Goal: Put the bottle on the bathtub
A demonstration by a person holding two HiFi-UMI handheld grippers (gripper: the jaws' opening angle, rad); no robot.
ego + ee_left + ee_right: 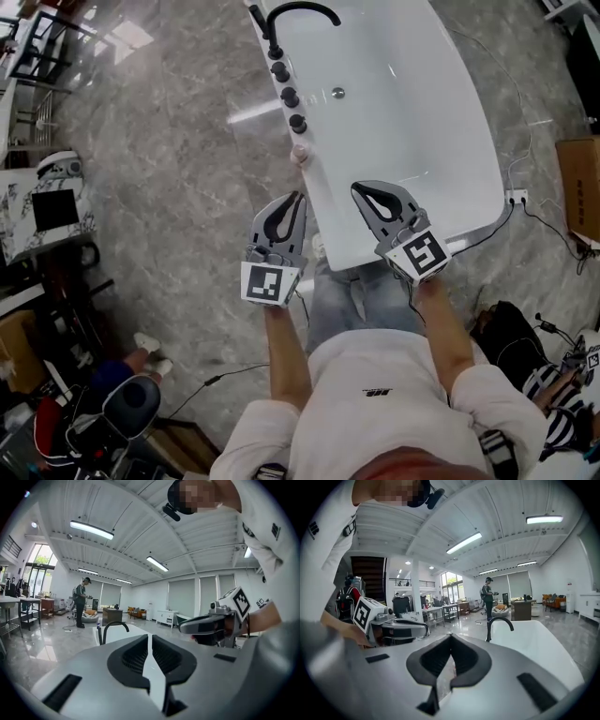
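A white oval bathtub (412, 103) fills the upper centre of the head view, set on a grey marble-patterned floor (178, 197). A curved black faucet (302, 11) arches over its top left end, and three round black knobs (289, 97) run down the left rim below it. The small pale pink bottle (300, 153) stands upright on that same rim, just below the lowest knob, with neither tool touching it.

Both tools hover in the lower middle of the frame, held out by a person in a white shirt (375, 403). The left gripper (298, 198) is near the tub's lower left corner, its tip a little below the bottle. Its jaws are pressed together with nothing between them, as the left gripper view (150, 637) shows plainly.

The right gripper (358, 187) is over the tub's lower end. Its jaws are also pressed together and empty (450, 635). The two tools are near each other but apart.
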